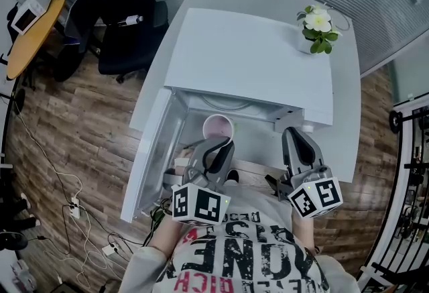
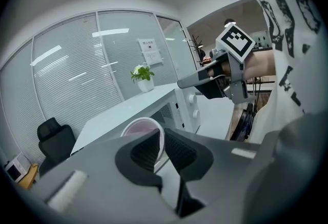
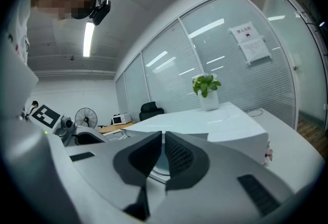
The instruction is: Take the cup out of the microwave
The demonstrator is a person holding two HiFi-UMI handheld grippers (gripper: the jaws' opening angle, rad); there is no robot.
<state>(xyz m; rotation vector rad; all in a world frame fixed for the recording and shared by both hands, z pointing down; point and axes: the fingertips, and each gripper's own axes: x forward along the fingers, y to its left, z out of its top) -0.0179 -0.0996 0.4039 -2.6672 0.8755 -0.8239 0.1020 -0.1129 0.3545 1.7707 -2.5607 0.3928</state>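
A pale pink cup [image 1: 218, 127] stands upright at the mouth of the white microwave [image 1: 248, 57], just outside the cavity. My left gripper [image 1: 223, 145] is shut on the cup's near rim. In the left gripper view the cup [image 2: 137, 128] rises behind the jaws, its thin wall pinched between the dark pads of the left gripper [image 2: 163, 141]. My right gripper [image 1: 295, 133] hovers in front of the microwave's control panel, to the right of the cup. It is shut and nothing is between its jaws [image 3: 163, 150]. It also shows in the left gripper view as the right gripper [image 2: 185, 83], pointing left.
The microwave door [image 1: 151, 151] hangs open to the left. A potted plant [image 1: 316, 29] sits on the microwave's far right corner. A black office chair [image 1: 120, 17] stands behind the white table, and cables lie on the wooden floor at the left.
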